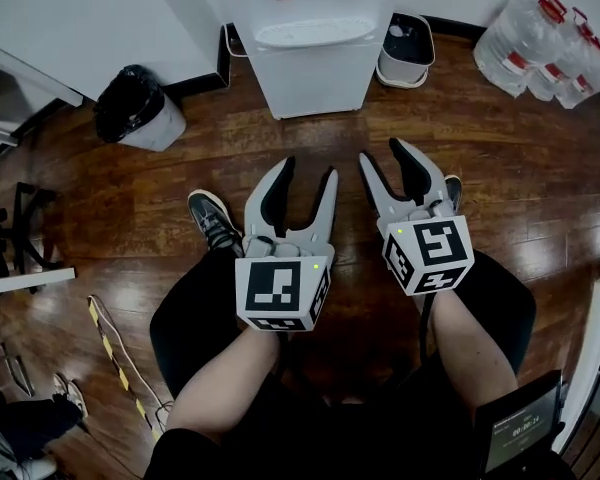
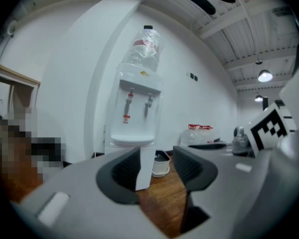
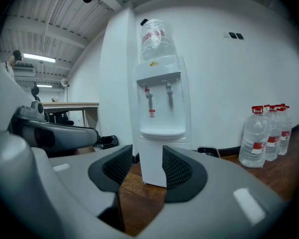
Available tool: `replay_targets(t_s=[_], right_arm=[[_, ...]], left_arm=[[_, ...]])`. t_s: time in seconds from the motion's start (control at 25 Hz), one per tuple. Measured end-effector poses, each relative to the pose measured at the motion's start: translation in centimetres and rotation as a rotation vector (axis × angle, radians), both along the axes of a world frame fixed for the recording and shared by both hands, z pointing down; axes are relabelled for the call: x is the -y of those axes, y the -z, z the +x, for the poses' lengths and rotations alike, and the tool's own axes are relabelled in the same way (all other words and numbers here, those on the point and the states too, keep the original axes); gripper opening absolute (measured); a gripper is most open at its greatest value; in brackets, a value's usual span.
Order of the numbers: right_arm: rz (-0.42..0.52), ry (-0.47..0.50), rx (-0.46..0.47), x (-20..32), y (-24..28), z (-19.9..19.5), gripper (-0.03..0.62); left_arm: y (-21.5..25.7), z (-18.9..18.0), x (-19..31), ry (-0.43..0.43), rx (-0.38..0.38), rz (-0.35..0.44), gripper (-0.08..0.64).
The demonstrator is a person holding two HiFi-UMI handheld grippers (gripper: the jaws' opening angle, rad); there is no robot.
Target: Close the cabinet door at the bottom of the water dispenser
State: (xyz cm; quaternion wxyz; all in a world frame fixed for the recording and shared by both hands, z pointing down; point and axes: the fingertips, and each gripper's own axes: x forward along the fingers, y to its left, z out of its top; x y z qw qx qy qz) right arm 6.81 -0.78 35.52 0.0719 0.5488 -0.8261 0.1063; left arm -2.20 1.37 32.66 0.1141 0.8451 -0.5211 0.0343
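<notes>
Dark wooden floor (image 1: 130, 198) fills most of the head view, and at its far edge the water dispenser (image 1: 315, 63) stands against a white wall, between a bin with a black bag (image 1: 135, 108) and a small white container (image 1: 408, 50). Spare water bottles (image 1: 540, 48) are grouped further to the right. The cabinet door (image 3: 152, 163) is the lower front panel of the dispenser. From here it looks flat with the body, so I judge it is closed or almost closed, but the views are too far away to be sure. The left gripper (image 1: 308, 173) and the right gripper (image 1: 382, 153) are held side by side above the person's knees, well apart from the dispenser. Both point toward it, probably to keep it in sight of their cameras. In both gripper views the jaws stand apart with only floor and the distant dispenser between them, so neither gripper holds anything.
</notes>
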Motion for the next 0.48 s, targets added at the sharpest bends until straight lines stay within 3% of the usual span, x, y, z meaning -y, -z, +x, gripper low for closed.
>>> replay_targets(t_s=[0.32, 0.48], right_arm=[[0.039, -0.001, 0.012, -7.0, 1.3, -0.2, 0.192], [0.084, 0.009, 0.029, -9.4, 2.6, -0.5, 0.189]], left_arm=[[0.4, -0.2, -5.8, -0.002, 0.015, 0.033, 0.224], [1.4, 0.3, -8.5, -0.028, 0.080, 0.138, 0.218]])
